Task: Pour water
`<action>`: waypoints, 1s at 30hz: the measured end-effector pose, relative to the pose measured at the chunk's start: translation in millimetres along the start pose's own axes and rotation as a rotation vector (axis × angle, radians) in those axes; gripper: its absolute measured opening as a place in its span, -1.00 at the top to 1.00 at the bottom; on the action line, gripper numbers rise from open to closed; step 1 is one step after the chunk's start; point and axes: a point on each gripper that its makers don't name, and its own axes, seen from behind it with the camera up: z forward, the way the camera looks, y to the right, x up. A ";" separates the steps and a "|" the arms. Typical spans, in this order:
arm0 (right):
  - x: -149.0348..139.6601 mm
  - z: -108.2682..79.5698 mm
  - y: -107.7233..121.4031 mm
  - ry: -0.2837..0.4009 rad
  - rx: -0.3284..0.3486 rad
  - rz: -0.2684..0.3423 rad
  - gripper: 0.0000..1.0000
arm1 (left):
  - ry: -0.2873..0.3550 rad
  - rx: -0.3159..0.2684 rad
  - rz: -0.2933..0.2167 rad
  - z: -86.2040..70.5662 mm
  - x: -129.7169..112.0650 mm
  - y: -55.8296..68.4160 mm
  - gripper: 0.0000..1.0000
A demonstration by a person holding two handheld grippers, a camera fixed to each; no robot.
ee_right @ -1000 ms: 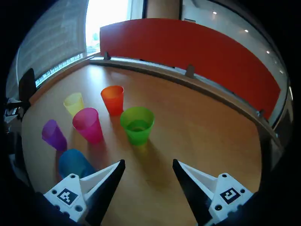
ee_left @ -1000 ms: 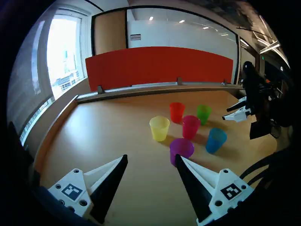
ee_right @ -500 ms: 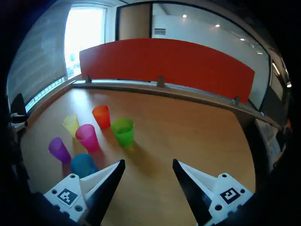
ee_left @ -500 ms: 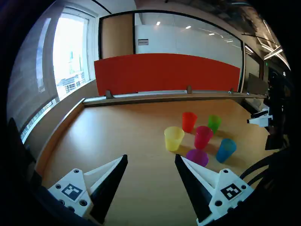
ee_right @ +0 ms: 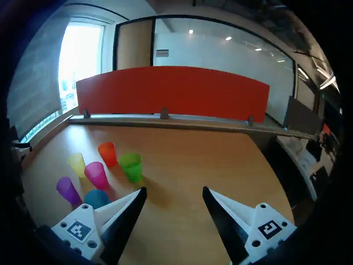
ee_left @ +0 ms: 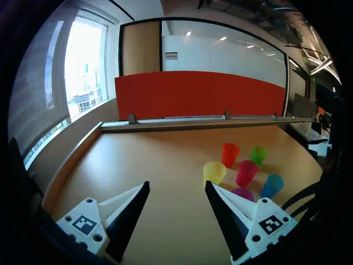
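Several plastic cups stand in a cluster on the wooden table [ee_left: 145, 163]. In the left gripper view they are at the right: yellow [ee_left: 214, 172], red [ee_left: 230, 154], green [ee_left: 258, 155], pink [ee_left: 246, 172], blue [ee_left: 272, 185], and purple [ee_left: 243, 194] partly behind my right finger. My left gripper [ee_left: 176, 212] is open and holds nothing. In the right gripper view the cups are at the left: red [ee_right: 107, 153], green [ee_right: 131, 166], yellow [ee_right: 77, 164], pink [ee_right: 96, 175], purple [ee_right: 67, 190], blue [ee_right: 96, 198]. My right gripper [ee_right: 173, 216] is open, empty, above the table.
A red divider panel [ee_left: 198, 93] runs along the table's far edge, with a window [ee_left: 84, 75] at the left. In the left gripper view the other gripper [ee_left: 320, 147] shows at the far right. Chairs and desks [ee_right: 309, 154] lie beyond the table's right edge.
Both grippers have pulled back and risen away from the cups, which look smaller and farther now. Both stay open and empty.
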 end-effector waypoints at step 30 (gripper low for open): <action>106.9 -39.9 2.3 0.334 -0.126 0.078 -0.96 | 0.203 0.021 -0.020 14.0 65.7 -20.4 -0.86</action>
